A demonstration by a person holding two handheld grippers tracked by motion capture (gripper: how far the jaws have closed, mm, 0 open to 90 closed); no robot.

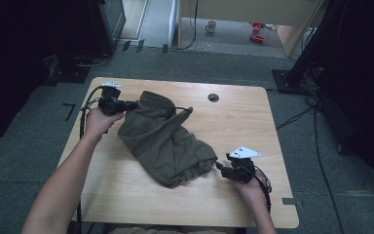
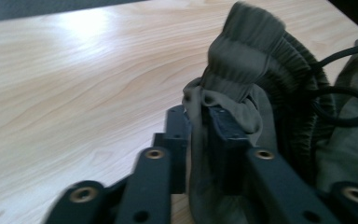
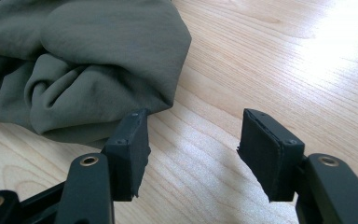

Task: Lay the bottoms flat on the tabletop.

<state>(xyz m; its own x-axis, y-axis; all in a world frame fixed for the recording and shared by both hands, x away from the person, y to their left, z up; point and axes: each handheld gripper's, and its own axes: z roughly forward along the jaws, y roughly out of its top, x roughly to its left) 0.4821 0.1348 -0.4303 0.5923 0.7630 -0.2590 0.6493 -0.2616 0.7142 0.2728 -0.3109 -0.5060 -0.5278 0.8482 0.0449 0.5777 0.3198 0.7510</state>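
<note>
Partly hidden left jaws, olive garment [image 2: 242,70] between

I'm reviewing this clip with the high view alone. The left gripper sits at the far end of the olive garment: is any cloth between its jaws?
Observer: Yes. In the left gripper view the left gripper has a fold of the garment by its ribbed band between the pads.
Operator: And the right one, near the other end?
Observer: The right gripper is open, with bare table between its jaws.
Operator: Does it touch the cloth?
Observer: One pad sits right at the fabric's edge; contact cannot be told.
</note>
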